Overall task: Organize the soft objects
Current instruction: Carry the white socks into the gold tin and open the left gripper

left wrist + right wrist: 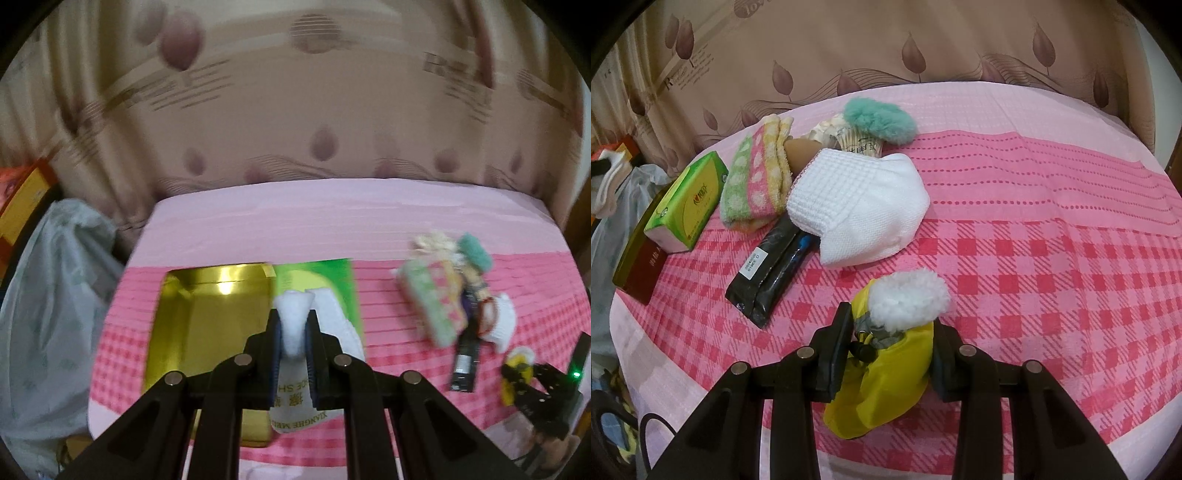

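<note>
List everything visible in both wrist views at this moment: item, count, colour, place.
Gold box: 1, gold inside, dark red outside, left edge of the table.
Tissue pack: 1, green, beside the box.
White slipper: 1, white with printed text, pinched in the left gripper over the box's right edge.
Striped towel: 1, green, pink and yellow with dots, folded, right of the tissue pack.
White cloth: 1, white, table middle.
Fluffy teal item: 1, teal, far side of the pile.
Black packets: 2, black, in front of the towel.
Yellow pouch: 1, yellow with a white fluffy top, between the right gripper's fingers.
Tablecloth: 1, pink check.
Plastic bag: 1, grey, left of the table.
Left gripper: black.
Right gripper: black.
</note>
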{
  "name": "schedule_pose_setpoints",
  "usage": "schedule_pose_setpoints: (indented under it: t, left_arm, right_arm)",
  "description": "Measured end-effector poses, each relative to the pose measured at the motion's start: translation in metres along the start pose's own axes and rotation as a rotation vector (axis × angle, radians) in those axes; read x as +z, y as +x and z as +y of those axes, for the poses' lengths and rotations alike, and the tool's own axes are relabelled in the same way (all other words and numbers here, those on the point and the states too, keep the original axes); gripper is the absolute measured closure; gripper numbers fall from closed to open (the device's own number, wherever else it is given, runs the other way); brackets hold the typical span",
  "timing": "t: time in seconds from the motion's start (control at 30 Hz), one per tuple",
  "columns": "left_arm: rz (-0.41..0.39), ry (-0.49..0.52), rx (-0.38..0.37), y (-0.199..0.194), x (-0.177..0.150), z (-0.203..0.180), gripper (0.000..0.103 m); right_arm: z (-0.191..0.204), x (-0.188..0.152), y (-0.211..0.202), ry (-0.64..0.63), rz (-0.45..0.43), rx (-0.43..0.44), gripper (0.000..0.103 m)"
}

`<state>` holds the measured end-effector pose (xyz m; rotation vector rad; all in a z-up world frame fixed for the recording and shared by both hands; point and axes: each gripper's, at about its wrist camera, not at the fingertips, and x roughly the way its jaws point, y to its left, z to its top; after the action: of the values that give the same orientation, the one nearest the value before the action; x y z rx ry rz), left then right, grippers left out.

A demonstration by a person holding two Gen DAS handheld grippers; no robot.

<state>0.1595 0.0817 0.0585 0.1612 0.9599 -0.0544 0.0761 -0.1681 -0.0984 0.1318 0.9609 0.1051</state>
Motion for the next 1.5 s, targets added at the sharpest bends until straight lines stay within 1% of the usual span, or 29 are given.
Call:
schedule_pose_setpoints:
  t: [0.1, 0.23, 0.43, 0.53, 0.8, 1.03, 1.07, 1.17, 1.33, 1.43, 1.5]
  left_arm:
    - [0.014, -0.039, 0.054, 0.007, -0.007, 0.032, 0.091]
    - [0.058, -0.095, 0.097, 0.025, -0.019, 0.068, 0.091]
    - [0.136, -0.146, 0.145, 0.063, -0.045, 0.105, 0.091]
    - [0.173, -0.173, 0.146, 0.081, -0.057, 0.118, 0.091]
    - [0.221, -0.202, 0.165, 0.108, -0.077, 0.139, 0.091]
    - [0.242, -0.22, 0.177, 0.12, -0.086, 0.148, 0.09]
    - [0.24, -0.221, 0.178, 0.121, -0.086, 0.149, 0.088]
    - [0.232, -0.224, 0.176, 0.121, -0.086, 0.15, 0.087]
    - [0.217, -0.224, 0.183, 0.118, -0.088, 0.148, 0.08]
    - [0.193, -0.242, 0.18, 0.112, -0.09, 0.148, 0.076]
    - [0.167, -0.245, 0.202, 0.105, -0.091, 0.147, 0.073]
  right_arm:
    - [0.002, -0.001, 0.0, -0.006, -0.002, -0.007, 0.068]
    - [0.004, 0.0, 0.001, -0.015, -0.002, -0.016, 0.068]
    - [0.005, 0.0, 0.001, -0.026, -0.003, -0.028, 0.068]
    - [0.007, -0.001, 0.001, -0.028, -0.004, -0.031, 0.068]
    - [0.009, -0.002, 0.002, -0.042, -0.006, -0.047, 0.068]
    - [0.01, -0.002, 0.002, -0.046, -0.006, -0.051, 0.068]
    - [0.01, -0.002, 0.002, -0.047, -0.006, -0.052, 0.068]
    - [0.011, -0.002, 0.003, -0.048, -0.007, -0.053, 0.068]
    - [0.011, -0.003, 0.003, -0.05, -0.008, -0.055, 0.068]
    - [0.012, -0.003, 0.003, -0.052, -0.008, -0.057, 0.068]
    - [0.013, -0.003, 0.003, -0.054, -0.008, -0.058, 0.068]
